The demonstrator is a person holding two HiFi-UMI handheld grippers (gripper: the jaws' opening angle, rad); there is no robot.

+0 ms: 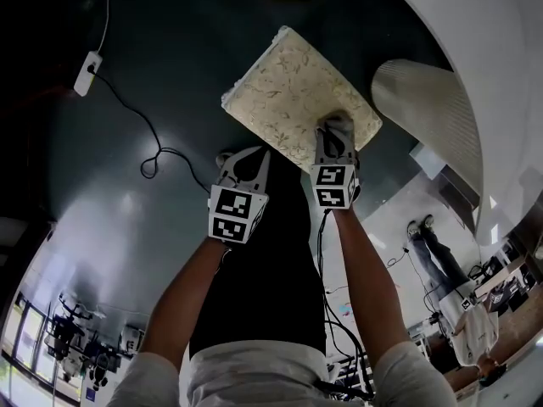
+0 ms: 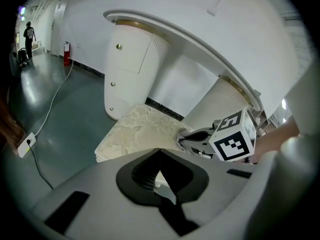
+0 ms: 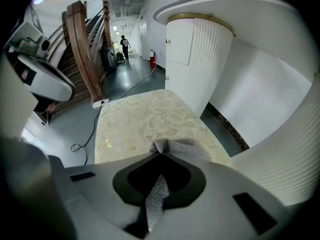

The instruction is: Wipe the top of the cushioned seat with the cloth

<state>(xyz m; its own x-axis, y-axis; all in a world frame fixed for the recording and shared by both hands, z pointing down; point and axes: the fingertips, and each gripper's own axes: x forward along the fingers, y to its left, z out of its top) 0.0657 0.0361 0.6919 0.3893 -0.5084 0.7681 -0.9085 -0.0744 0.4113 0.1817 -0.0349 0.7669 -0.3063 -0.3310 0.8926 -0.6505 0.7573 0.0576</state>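
The cushioned seat (image 1: 297,96) is a square cream cushion with a leaf pattern, standing on dark floor; it also shows in the left gripper view (image 2: 137,129) and the right gripper view (image 3: 145,121). My right gripper (image 1: 338,125) is shut on a grey cloth (image 3: 172,149) that rests on the seat's near right part; the cloth (image 1: 339,125) bunches at the fingertips. My left gripper (image 1: 242,161) hangs beside the seat's near left corner, above the floor, shut with nothing in it (image 2: 160,176). The right gripper's marker cube (image 2: 232,141) shows over the seat.
A white curved counter (image 1: 424,100) with ribbed columns (image 3: 205,59) stands right behind the seat. A white power strip (image 1: 86,73) with a black cable (image 1: 153,155) lies on the floor to the left. A wooden stair rail (image 3: 85,54) rises to the left. A person (image 1: 433,240) stands far right.
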